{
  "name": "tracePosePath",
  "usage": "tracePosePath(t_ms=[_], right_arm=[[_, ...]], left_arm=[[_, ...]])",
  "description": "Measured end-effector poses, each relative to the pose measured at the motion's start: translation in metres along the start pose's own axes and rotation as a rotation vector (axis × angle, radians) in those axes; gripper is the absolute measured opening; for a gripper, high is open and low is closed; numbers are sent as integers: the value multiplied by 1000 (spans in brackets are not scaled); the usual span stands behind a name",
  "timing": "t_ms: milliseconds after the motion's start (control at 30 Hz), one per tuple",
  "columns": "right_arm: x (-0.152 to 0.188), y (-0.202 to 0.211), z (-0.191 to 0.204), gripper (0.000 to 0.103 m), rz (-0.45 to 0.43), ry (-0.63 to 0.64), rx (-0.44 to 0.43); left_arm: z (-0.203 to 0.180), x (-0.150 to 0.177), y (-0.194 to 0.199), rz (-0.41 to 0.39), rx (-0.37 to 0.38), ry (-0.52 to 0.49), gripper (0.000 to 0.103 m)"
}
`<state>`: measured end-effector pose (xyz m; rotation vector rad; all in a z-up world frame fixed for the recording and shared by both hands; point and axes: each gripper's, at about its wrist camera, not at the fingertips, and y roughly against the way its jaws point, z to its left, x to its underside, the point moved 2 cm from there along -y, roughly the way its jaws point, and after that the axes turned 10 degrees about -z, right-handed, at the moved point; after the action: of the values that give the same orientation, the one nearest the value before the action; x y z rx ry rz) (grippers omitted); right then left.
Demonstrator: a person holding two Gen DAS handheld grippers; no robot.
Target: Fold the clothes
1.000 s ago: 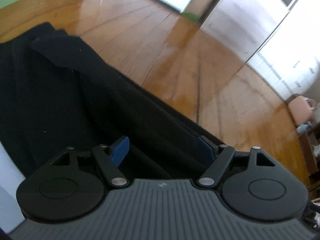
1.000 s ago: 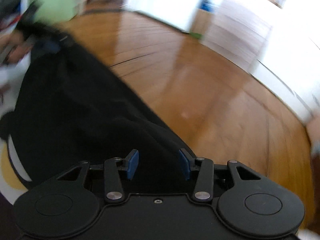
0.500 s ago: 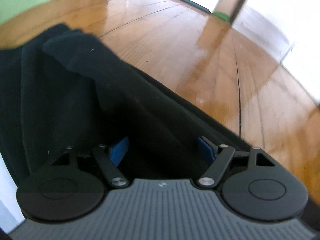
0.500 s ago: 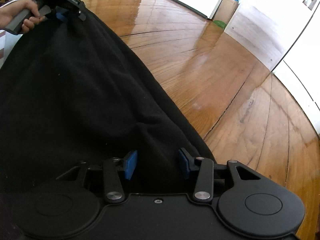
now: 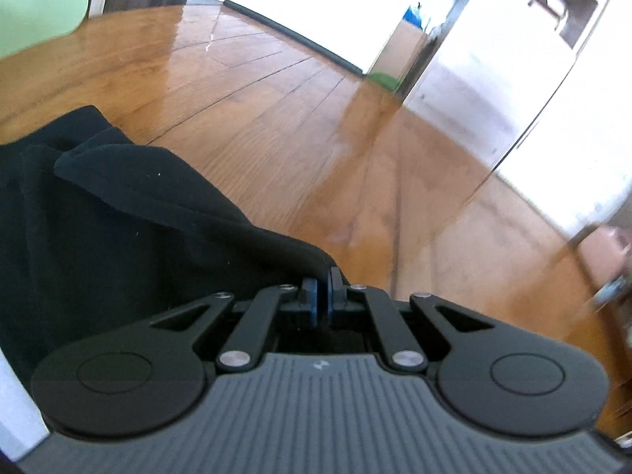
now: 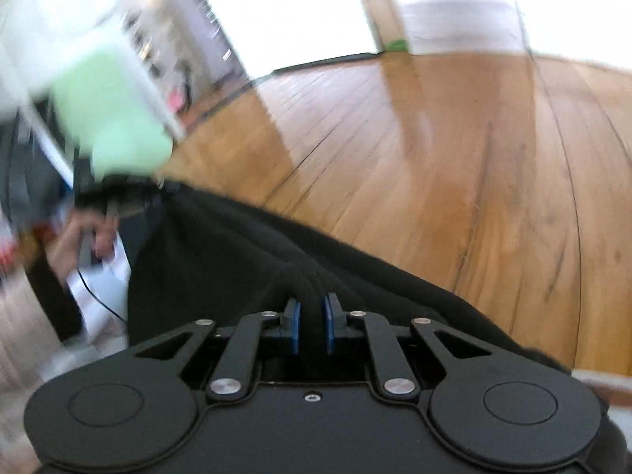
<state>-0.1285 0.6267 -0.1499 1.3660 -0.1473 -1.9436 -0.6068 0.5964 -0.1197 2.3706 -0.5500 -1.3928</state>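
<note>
A black garment (image 5: 118, 229) lies spread over a wooden floor, filling the left half of the left wrist view. My left gripper (image 5: 322, 296) has its jaws closing tight, and the blue pads (image 5: 312, 300) pinch the garment's near edge, which rises to them in a peak. In the right wrist view the same black garment (image 6: 245, 260) bunches into folds between the blue pads (image 6: 293, 328) of my right gripper (image 6: 311, 326). Its jaws are closing and press on that thick fold. At the far left, blurred, a hand (image 6: 75, 245) holds the other gripper at the cloth's far corner.
Glossy wooden floor (image 5: 316, 126) stretches ahead and to the right. White walls and a cardboard box (image 5: 399, 51) stand at the back, a pale green object (image 6: 110, 118) at the left. A white sheet (image 6: 102, 288) lies under the garment's left edge.
Both grippers went from open around the cloth to shut on it. The left one lifted its edge slightly. The right view rolled and swung left, now blurred.
</note>
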Motion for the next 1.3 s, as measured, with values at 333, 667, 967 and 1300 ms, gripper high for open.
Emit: tracePosePath(t_ms=[333,667,967,1300], right_arm=[[-11,-44,-21,23,70,79,324],[12,55,20,47,-168,25,524],[122,131,41,51,-73,-173,404],[177,115,15,76,-174,-627,325]], left_arm=[[-17,-6,-62,35,-142,7,20],[-50,60,56,72,-27,-290,62],[-2,109,47,142,-196,-333,23],[-45,112,114,161,58,-63,29]])
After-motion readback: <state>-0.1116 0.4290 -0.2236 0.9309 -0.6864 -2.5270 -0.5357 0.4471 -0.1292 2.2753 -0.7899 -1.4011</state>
